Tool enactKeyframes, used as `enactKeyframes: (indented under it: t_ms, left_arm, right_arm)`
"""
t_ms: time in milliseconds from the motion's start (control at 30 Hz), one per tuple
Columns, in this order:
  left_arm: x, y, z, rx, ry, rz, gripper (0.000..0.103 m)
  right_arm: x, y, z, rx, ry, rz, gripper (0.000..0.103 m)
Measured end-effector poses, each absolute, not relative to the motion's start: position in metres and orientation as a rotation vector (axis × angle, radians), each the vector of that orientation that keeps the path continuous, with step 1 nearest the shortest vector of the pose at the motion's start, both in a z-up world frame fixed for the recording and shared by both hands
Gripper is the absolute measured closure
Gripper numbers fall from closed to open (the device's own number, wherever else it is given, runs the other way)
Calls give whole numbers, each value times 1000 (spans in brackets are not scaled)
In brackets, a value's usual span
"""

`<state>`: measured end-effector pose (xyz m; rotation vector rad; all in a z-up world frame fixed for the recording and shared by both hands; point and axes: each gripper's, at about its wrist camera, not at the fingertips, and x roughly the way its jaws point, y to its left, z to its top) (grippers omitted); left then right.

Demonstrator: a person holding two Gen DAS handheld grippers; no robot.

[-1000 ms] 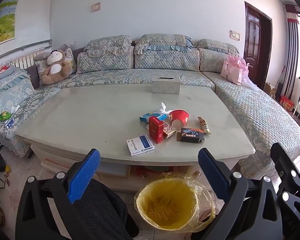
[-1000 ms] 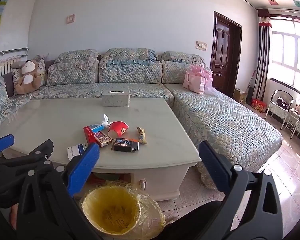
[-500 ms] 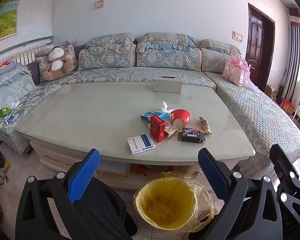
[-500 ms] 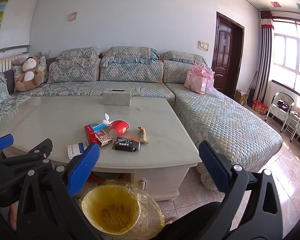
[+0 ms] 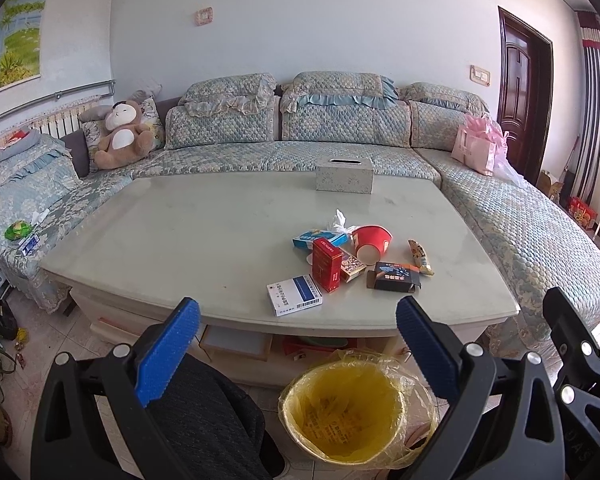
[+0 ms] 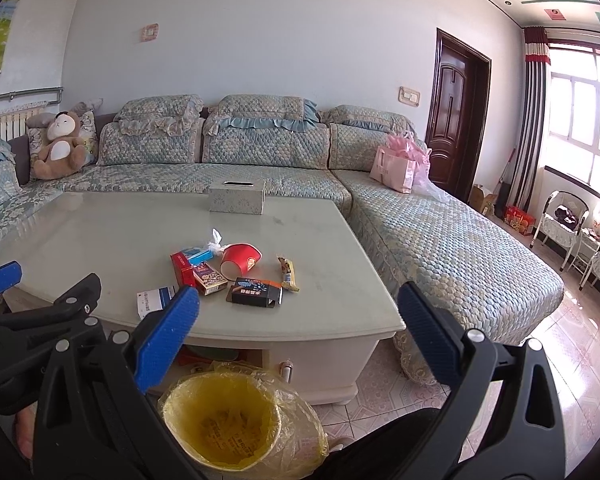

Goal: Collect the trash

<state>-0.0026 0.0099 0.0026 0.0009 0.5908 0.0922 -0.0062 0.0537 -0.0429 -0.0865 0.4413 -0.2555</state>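
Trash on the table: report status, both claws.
Left claw open, empty. Right claw open, empty. Trash pile untouched on table; yellow-lined bin below, on floor. Nothing in the way.

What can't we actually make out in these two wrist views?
- White box: right view, near half behind a blue fingertip.
- Shelf under the table: both views, shadowed and blocked by the yellow-lined bin.
- Print on the black box: too small to read.
- Right tool: left view, cut off by the frame edge.
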Motion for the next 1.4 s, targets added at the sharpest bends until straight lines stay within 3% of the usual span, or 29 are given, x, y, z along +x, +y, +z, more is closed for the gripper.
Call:
enactKeyframes:
  t_ms: [1400]
  left_arm:
    - [11, 12, -4, 71, 642, 59, 7]
  right_arm:
    - [12, 54, -47, -104, 476, -222, 6]
